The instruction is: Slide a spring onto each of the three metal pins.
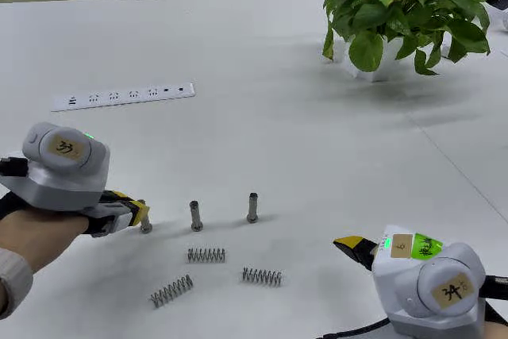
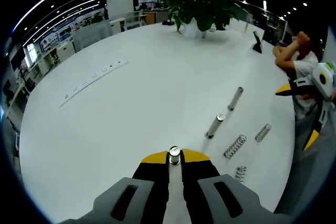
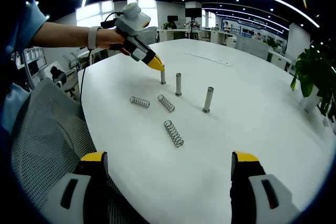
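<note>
The left tongs (image 1: 136, 213) are clenched on the left pin (image 2: 174, 155). Its round head shows between the yellow tips at the bottom centre of the left gripper view. The right tongs (image 3: 169, 157) are released, jaws spread wide and holding nothing. They sit in the lower right corner of the head view, well apart from the work.

The three pins stand upright in a row across the lower middle of the head view: the left pin, the middle pin (image 1: 195, 216) and the right pin (image 1: 252, 207). All are bare. The three springs (image 1: 206, 255) lie flat on the table (image 1: 262, 140) just below that row, apart from each other and touching no pin. No spring has been fitted yet.

The pins look free-standing on small bases, so a sideways pull from the clenched tongs could tip the held pin into its neighbour. A spring is round and springy, so it may roll off when nudged. If pinched too hard or off centre, it may squirt out of the jaws. If it is brought down tilted, its end coil could catch on a pin head and knock over either of the two unheld pins.

The one container is a white pot (image 1: 371, 69) at upper right, which holds a leafy plant (image 1: 405, 5). A power strip (image 1: 123, 96) lies at upper left, clear of everything.
</note>
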